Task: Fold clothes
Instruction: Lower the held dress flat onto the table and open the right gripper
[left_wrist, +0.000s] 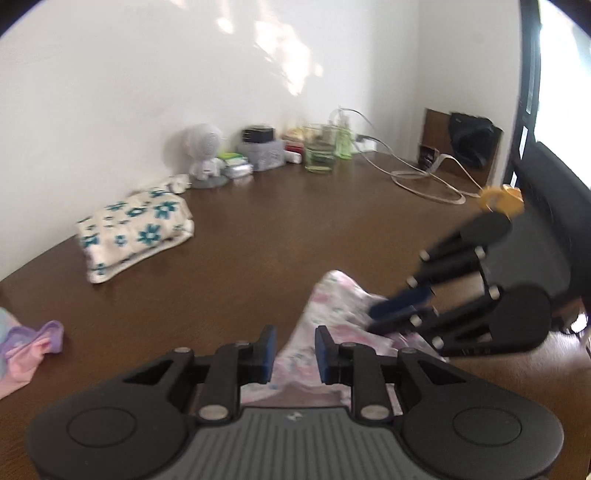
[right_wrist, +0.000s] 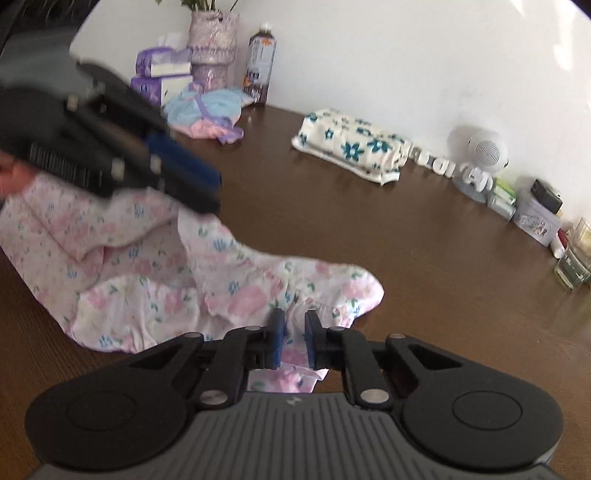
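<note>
Left wrist view, far left: a lilac-and-pink bundle (left_wrist: 26, 343) is cut off by the frame edge; what kind of garment it is cannot be told. Behind it, near the wall, a folded white cloth with teal flowers (left_wrist: 135, 229) lies flat, well apart from the work area. Open brown table (left_wrist: 277, 229) lies between it and the near edge.

Centre: the pink floral garment (left_wrist: 332, 317) is crumpled on the table near the front edge. Its lower part is hidden under the left gripper (left_wrist: 294, 354), whose blue pads stand apart with fabric visible in the gap; released, not clamping. Right of it, the right gripper (left_wrist: 397, 308) is motion-blurred, its tips on the garment's right side.

Back wall, left to right: a small white round-headed figure (left_wrist: 205, 153), boxes, a green glass (left_wrist: 319, 155), and a loose cable (left_wrist: 424, 177); all soft-focused.

Right wrist view: the left gripper (right_wrist: 207, 188) is blurred above the garment's (right_wrist: 155, 269) upper fold. The right gripper (right_wrist: 293, 341) has its pads narrowly apart over a bunched edge; whether they pinch the cloth cannot be told. The table right of the garment is bare up to the clutter by the wall.
</note>
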